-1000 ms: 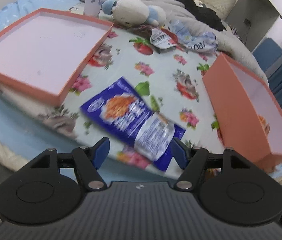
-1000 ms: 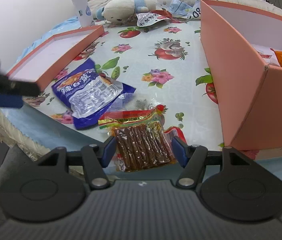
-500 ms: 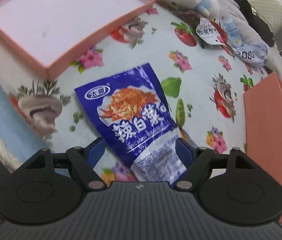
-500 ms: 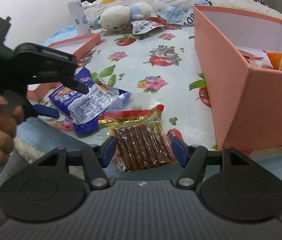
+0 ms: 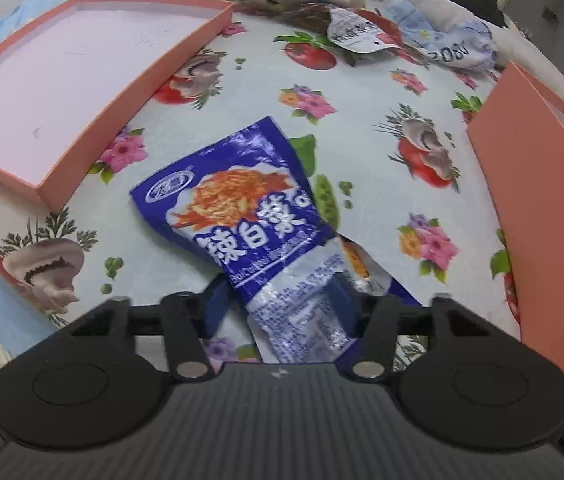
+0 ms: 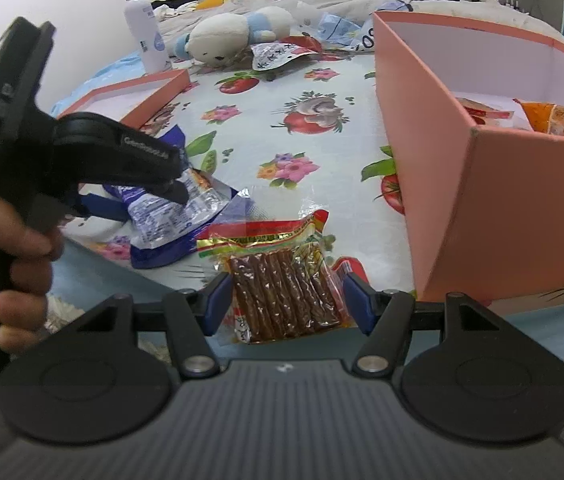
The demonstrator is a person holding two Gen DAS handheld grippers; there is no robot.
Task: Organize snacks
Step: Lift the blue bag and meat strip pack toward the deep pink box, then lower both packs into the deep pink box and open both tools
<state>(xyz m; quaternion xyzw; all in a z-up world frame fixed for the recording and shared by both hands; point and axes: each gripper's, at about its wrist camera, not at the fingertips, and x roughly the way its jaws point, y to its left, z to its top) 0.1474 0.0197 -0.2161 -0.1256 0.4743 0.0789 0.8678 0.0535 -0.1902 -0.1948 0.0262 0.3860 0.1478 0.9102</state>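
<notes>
left tool (image 5: pixel 280 304) clamped on blue snack bag (image 5: pixel 242 216); right tool (image 6: pixel 285 304) released, straddling sausage pack (image 6: pixel 282 292) near pink box (image 6: pixel 481 184).

We cannot tell whether the left gripper (image 5: pixel 282 304) actually pinches the blue snack bag (image 5: pixel 242 216), since the bag's crumpled silver end covers its right fingertip. The salmon box (image 6: pixel 481 184) runs off the right edge, its wall hiding most of the packets inside. The pack of brown sticks (image 6: pixel 282 292) hides its lower edge behind our right gripper (image 6: pixel 285 304).
</notes>
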